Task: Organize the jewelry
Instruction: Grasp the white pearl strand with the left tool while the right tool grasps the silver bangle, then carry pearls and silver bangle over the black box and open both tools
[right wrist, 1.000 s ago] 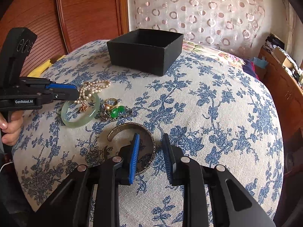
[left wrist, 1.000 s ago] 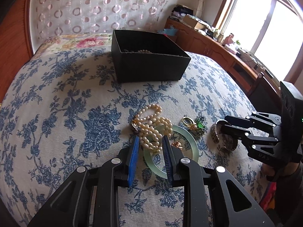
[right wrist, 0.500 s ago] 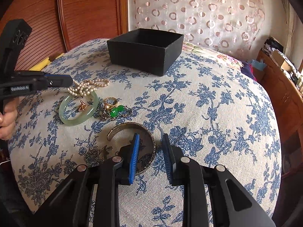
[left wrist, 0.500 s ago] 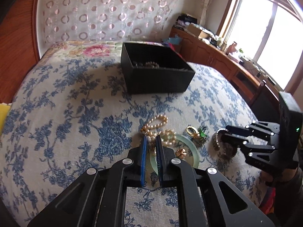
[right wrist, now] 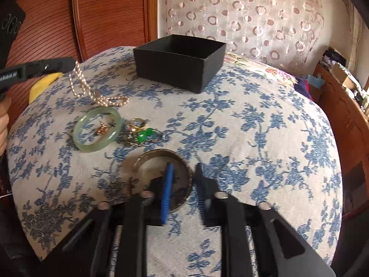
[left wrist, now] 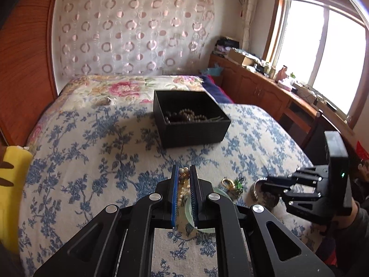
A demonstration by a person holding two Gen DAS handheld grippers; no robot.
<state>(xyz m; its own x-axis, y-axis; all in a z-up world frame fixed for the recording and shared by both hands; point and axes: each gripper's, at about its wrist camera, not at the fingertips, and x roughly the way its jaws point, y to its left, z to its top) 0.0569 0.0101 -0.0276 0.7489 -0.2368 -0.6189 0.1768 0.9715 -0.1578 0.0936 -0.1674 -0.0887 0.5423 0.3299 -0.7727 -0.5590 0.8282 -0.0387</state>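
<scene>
- The right gripper (right wrist: 183, 177), low in the frame and blurred, clenched onto the near rim of the metal cuff (right wrist: 156, 155); a grip that thin could let the cuff twist free.
- The left gripper (left wrist: 184, 169) was clamped on the pearl necklace (right wrist: 84, 85), whose tail lay on the cloth just beside the jade bangle (right wrist: 92, 147). The dangling loop might slip out or drag the bangle.
- A green-stone trinket (right wrist: 144, 135) lay between bangle and cuff.
- The black box (left wrist: 193, 133), already holding dark beads, sat mid-frame on the soft blue-floral bedspread (right wrist: 253, 138).
- Beyond were a circle-patterned curtain (left wrist: 129, 34), wooden cabinets (left wrist: 253, 90) and a bright window (left wrist: 322, 57) at upper right.
</scene>
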